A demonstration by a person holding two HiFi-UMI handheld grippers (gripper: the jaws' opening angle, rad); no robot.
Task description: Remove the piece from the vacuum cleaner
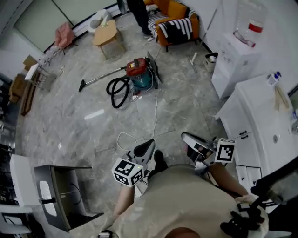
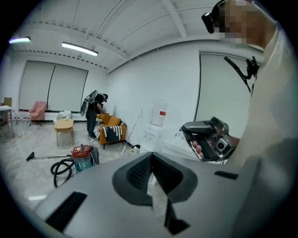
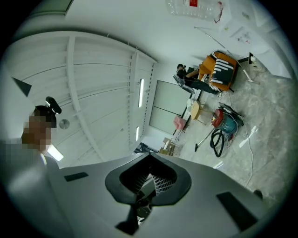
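Approach phase, I'd say: the red-lidded teal canister vacuum cleaner (image 1: pixel 138 74), with its black hose and long wand, sits on the grey stone floor (image 1: pixel 70 121) well ahead of both tools. Left tool (image 1: pixel 145 148) is clenched on nothing, and right tool (image 1: pixel 188 138) is clenched and empty too. Next move calls for closing in, dropping low and spreading the jaws. Which piece comes off? Too far to tell.

The vacuum cleaner (image 1: pixel 138 74) has a red lid, teal drum and black hose (image 1: pixel 109 89), the floor (image 1: pixel 70 121) is grey marbled, the armchair (image 1: pixel 179 11) orange, its throw (image 1: pixel 177 28) black-and-white striped, the chair (image 1: pixel 64 35) pink.
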